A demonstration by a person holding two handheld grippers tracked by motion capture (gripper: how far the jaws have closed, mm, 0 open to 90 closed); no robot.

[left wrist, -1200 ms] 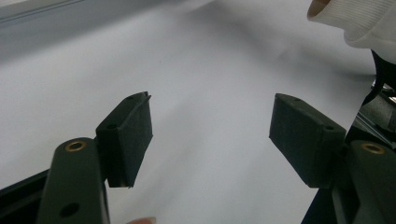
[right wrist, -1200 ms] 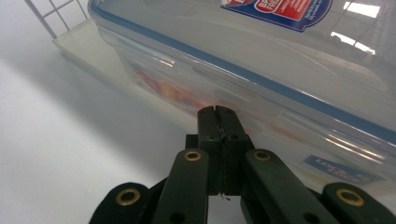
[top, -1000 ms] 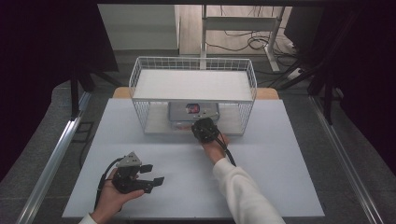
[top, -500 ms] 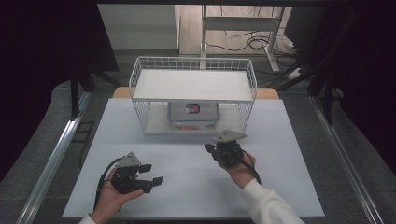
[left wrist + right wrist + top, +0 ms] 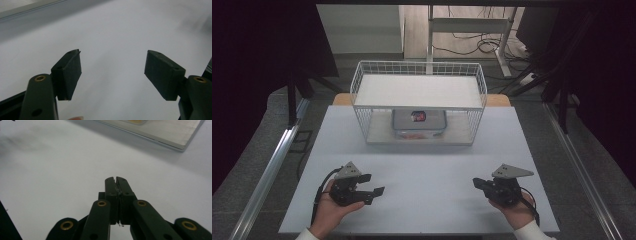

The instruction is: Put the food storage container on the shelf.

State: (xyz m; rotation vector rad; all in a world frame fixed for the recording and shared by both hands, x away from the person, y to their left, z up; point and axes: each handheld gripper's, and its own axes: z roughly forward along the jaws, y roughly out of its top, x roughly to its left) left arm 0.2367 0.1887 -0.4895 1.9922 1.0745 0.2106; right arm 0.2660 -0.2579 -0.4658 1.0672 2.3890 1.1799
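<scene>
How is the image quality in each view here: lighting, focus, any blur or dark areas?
High view: the white table is evenly lit, the surroundings fall to black, and the wire basket is sharp. Left gripper view: the left tongs are in focus, the table behind soft and hazy. Right gripper view: the right tongs are crisp, the far edge blurred.

Matt white table, white-coated wire basket, matt black claws (brass rivets)

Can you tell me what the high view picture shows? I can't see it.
Two hands rest on a white table, the left gripper open, the right gripper shut. Behind them, a lidded container sits inside a white wire basket.
</scene>
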